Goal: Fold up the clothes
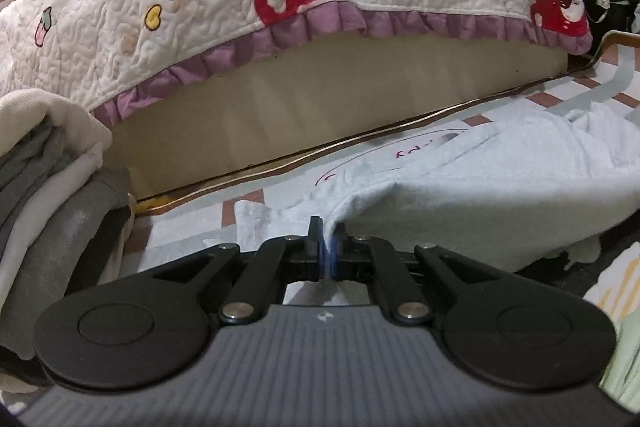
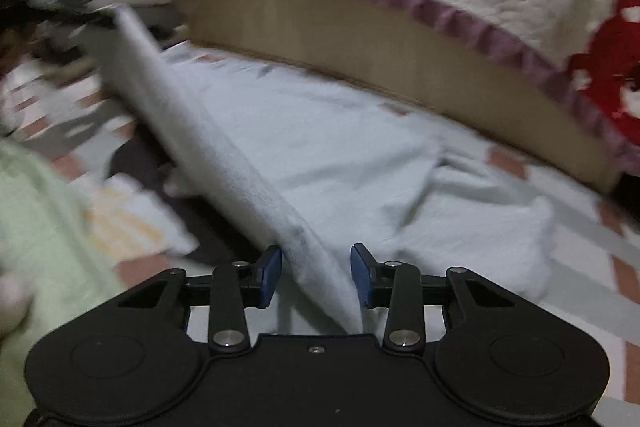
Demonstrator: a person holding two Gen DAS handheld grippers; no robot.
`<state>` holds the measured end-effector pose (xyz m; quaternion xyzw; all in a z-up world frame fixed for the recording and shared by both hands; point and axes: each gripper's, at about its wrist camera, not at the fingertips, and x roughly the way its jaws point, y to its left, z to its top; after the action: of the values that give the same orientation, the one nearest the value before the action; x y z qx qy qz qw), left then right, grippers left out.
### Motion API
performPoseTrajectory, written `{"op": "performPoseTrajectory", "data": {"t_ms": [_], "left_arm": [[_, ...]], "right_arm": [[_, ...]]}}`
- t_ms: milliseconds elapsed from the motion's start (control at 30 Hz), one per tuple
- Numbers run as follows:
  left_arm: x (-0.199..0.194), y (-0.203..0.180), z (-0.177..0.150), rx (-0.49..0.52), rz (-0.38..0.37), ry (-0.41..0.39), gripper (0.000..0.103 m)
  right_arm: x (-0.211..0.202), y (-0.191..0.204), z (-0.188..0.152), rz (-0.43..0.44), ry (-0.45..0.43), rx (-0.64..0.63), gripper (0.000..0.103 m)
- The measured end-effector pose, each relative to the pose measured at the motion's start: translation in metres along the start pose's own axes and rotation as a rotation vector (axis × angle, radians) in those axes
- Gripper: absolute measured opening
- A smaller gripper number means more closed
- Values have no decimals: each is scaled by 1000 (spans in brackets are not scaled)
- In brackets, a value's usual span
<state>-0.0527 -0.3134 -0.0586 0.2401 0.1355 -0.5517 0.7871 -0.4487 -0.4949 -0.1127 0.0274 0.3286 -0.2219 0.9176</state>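
Garment (image 1: 480, 183): pale blue, rumpled, one edge lifted into a ridge.

The left gripper (image 1: 327, 241) is showing a grey ribbed body, two round black discs, black link arms with silver rivets, and a thin strip of blue at its pads. The right gripper (image 2: 316, 277) is showing a black body, matching discs and rivets, one small centre screw, and blue pads (image 2: 359, 275).

The garment (image 1: 460, 183) is soft, matt, fuzzy cloth; the quilt (image 1: 224, 27) is stitched, puckered cotton; the gripper (image 1: 326, 247) is matt black plastic with shiny metal rivets.
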Motion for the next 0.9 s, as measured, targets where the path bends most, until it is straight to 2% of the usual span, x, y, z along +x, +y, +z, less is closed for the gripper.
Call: {"op": "performPoseTrajectory", "data": {"t_ms": [67, 133, 167, 267, 300, 333, 367, 400, 500, 600, 667, 733, 800, 833, 867, 900], "left_arm": [[1, 1, 0, -11, 3, -2, 3], [3, 3, 0, -30, 1, -2, 3], [5, 4, 0, -35, 3, 0, 3], [5, 3, 0, -47, 6, -3, 3], [5, 4, 0, -54, 6, -6, 3], [4, 4, 0, -61, 6, -8, 3], [4, 5, 0, -65, 9, -9, 3], [4, 5, -1, -66, 12, -7, 3], [6, 9, -6, -90, 10, 8, 3], [8, 10, -14, -115, 12, 26, 4], [9, 8, -17, -116, 14, 31, 4], [10, 8, -20, -122, 15, 35, 4], [10, 9, -22, -126, 15, 39, 4], [10, 9, -23, -125, 18, 40, 4], [10, 9, -25, -125, 22, 41, 4], [9, 9, -26, -124, 24, 39, 4]], "right_arm": [[3, 6, -5, 30, 28, -38, 44], [9, 12, -9, 48, 58, -73, 52], [10, 15, -11, 32, 32, -86, 58], [14, 15, -7, -23, 12, -120, 57], [15, 15, -5, -55, 2, -140, 48], [16, 15, -3, -82, -8, -154, 32], [13, 11, 2, -77, -23, -134, 1], [10, 7, 8, -73, -39, -112, 5], [5, 0, 18, -59, -74, -69, 5], [11, 3, 11, -41, -31, -129, 6], [15, 8, 4, -37, -3, -165, 10], [18, 14, -2, -39, 4, -183, 22], [21, 17, -8, -78, -18, -180, 50], [22, 18, -11, -108, -40, -172, 56], [22, 18, -12, -133, -58, -161, 59], [23, 13, -10, -128, -53, -134, 49]]}}
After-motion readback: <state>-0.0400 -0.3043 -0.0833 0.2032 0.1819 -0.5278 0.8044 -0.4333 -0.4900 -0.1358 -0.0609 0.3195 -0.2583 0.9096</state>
